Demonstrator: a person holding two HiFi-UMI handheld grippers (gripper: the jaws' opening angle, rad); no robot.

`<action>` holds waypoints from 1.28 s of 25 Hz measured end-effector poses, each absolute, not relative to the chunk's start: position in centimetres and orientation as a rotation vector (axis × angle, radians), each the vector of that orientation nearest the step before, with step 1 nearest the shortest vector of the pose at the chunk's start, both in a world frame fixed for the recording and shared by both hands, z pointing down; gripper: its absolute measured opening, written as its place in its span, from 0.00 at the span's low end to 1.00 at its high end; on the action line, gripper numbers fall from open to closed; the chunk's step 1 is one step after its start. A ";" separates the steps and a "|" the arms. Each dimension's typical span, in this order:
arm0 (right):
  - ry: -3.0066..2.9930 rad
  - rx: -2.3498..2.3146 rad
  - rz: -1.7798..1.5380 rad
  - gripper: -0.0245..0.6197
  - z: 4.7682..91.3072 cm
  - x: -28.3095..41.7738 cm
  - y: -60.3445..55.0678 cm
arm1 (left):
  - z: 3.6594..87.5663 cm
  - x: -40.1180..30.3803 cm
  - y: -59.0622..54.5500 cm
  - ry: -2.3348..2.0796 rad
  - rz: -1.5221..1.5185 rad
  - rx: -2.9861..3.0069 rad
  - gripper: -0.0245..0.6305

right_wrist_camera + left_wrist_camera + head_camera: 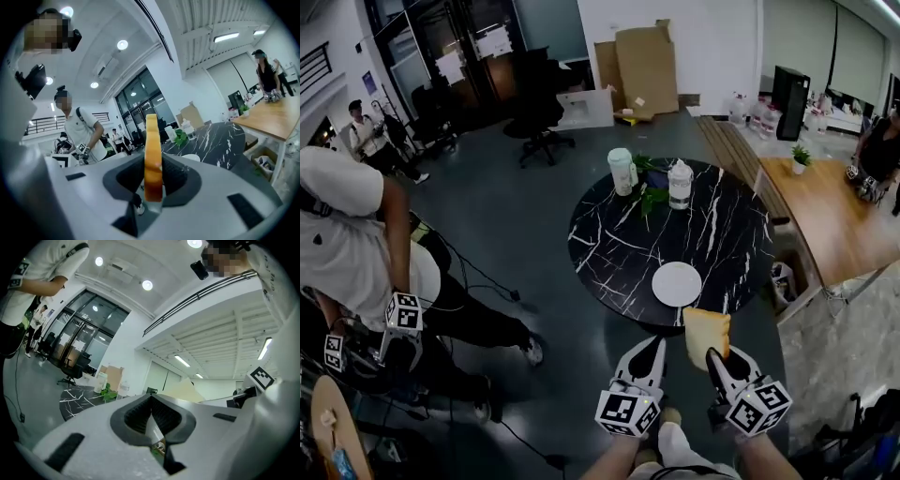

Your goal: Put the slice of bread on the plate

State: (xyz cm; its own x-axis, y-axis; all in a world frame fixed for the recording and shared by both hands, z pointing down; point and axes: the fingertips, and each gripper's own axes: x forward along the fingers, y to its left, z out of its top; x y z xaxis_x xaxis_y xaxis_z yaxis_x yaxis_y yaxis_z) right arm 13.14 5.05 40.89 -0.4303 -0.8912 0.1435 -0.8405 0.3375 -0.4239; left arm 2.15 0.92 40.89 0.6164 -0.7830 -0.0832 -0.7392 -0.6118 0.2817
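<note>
Bread slice (153, 154) stands upright, clamped in the right gripper (712, 356), its lower edge hidden between the jaws. It hangs just short of the marble table's (609, 253) near rim, seemingly over floor. White plate (677, 284) lies near that rim, with bare tabletop around it. Left gripper (647, 352) has its jaws together, empty.

Your flat slice of bread (706, 335), lower centre, is golden-tan with an orange crust. Above it, the round plate (677, 283) is plain white, and the round marble-look table (609, 244) is black with white veins. Your left gripper (652, 344) and right gripper (713, 355) are white, and their cubes carry black-and-white squares.
</note>
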 end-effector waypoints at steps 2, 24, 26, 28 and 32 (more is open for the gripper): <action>2.478 -1.599 -0.688 0.18 41.0 13.5 3.5 | 40.9 2.4 -0.7 -1.265 -0.290 2.624 0.05; 2.594 -1.448 -0.849 0.18 45.4 14.4 -8.2 | 45.7 5.6 -10.5 -1.346 -0.191 2.560 0.05; 2.594 -1.444 -0.882 0.18 46.3 14.4 -9.4 | 46.5 5.8 -11.5 -1.340 -0.183 2.562 0.05; 2.594 -1.438 -0.919 0.18 47.2 14.3 -10.6 | 47.3 5.9 -12.5 -1.337 -0.183 2.558 0.05; 2.581 -1.427 -1.005 0.18 48.9 13.8 -12.7 | 48.5 6.0 -14.2 -1.341 -0.186 2.547 0.05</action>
